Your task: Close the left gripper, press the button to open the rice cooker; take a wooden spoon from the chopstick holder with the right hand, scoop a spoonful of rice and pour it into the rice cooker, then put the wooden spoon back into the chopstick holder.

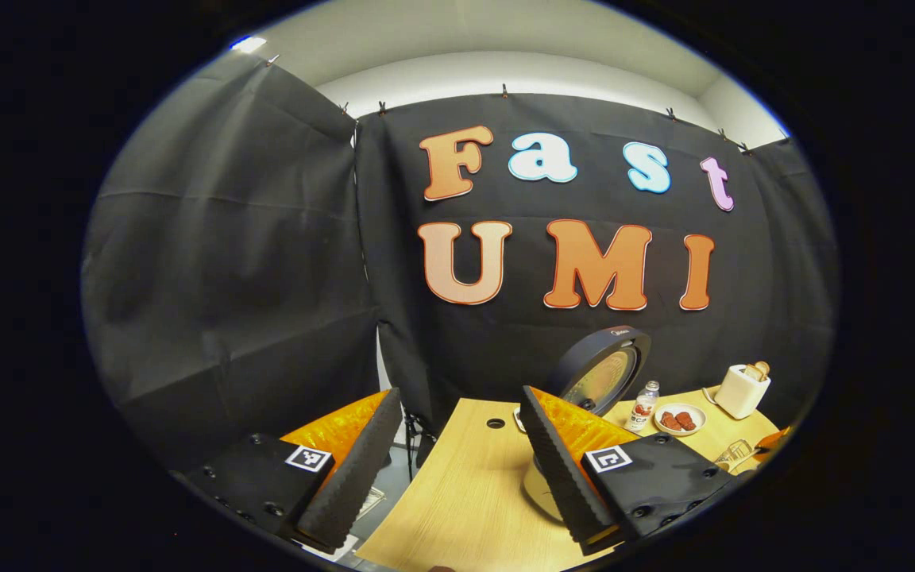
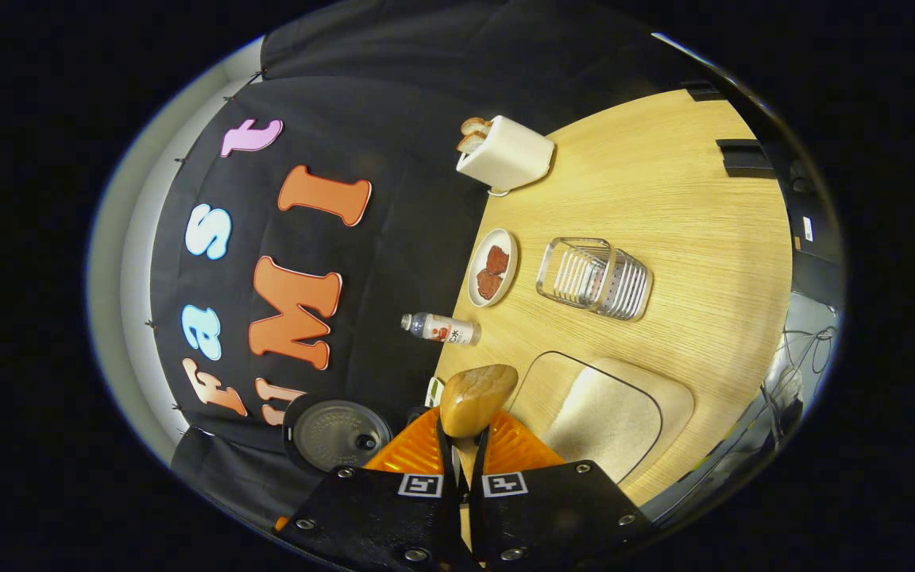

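1. A light brown wooden spoon (image 2: 477,400) sits clamped between the two fingers of the right gripper (image 2: 461,445), with its rounded bowl sticking out past the fingertips.
2. The right gripper's fingers are drawn narrow, pressing on the spoon's handle from both sides.
3. The right gripper view is rolled steeply onto its side, so the pale wooden table (image 2: 688,206) runs up the right of the view and the booth wall up the left.
4. Just past the spoon bowl in that view lies a shallow rounded-square tray of white rice (image 2: 604,417), flat on the table.
5. The dark round rice cooker lid (image 2: 337,435) stands open to the left of the right gripper, its ribbed metal inner face showing.
6. In the left gripper view the same lid (image 1: 602,369) stands raised above the table, behind the right-hand finger.
7. The left gripper (image 1: 461,469) has its fingers spread wide with nothing between them, held above the near edge of the table and pointing level toward the wall.
8. A metal wire chopstick holder (image 2: 594,278) stands farther out on the table.
9. Near it are a small white plate of reddish food (image 2: 492,268), a small clear bottle with a red label (image 2: 442,328), and a white toaster holding bread slices (image 2: 505,152).
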A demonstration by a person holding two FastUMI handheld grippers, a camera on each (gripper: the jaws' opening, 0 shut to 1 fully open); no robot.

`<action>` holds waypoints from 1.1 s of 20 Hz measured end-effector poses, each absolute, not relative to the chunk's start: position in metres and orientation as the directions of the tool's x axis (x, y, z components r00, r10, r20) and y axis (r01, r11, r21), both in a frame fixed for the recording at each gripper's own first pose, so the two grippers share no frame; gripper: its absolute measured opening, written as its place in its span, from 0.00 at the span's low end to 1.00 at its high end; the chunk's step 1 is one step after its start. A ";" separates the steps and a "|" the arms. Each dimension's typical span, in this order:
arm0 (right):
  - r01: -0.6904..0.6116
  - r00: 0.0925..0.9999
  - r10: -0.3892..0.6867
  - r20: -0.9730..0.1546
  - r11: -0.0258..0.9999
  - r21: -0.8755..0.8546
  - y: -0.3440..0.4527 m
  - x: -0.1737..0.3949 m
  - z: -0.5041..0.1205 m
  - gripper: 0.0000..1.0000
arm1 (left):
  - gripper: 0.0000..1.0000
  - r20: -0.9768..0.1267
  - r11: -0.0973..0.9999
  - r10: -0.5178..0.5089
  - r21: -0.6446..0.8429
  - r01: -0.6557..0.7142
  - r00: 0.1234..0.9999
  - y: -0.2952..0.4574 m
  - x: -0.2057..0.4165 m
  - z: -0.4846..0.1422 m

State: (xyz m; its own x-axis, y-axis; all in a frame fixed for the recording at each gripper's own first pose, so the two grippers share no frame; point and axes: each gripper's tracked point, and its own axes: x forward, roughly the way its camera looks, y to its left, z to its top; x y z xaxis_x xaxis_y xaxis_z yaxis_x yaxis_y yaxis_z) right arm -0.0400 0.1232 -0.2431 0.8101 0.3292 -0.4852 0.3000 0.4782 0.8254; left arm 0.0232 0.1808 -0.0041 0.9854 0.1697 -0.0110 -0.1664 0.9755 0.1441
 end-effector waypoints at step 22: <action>-0.009 0.795 0.475 -0.376 0.629 0.777 0.297 0.081 -0.146 0.04 | 1.00 -0.040 0.975 0.188 0.126 -0.182 0.981 0.199 0.035 -0.018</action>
State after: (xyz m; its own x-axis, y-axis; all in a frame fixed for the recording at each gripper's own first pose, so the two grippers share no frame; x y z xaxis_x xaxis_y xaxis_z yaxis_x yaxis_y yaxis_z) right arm 0.0808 0.2972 -0.1456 0.7953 0.4754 -0.3762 -0.0085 0.6292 0.7772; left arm 0.0355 0.1988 -0.0184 0.9814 0.1879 -0.0396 -0.1816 0.9752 0.1263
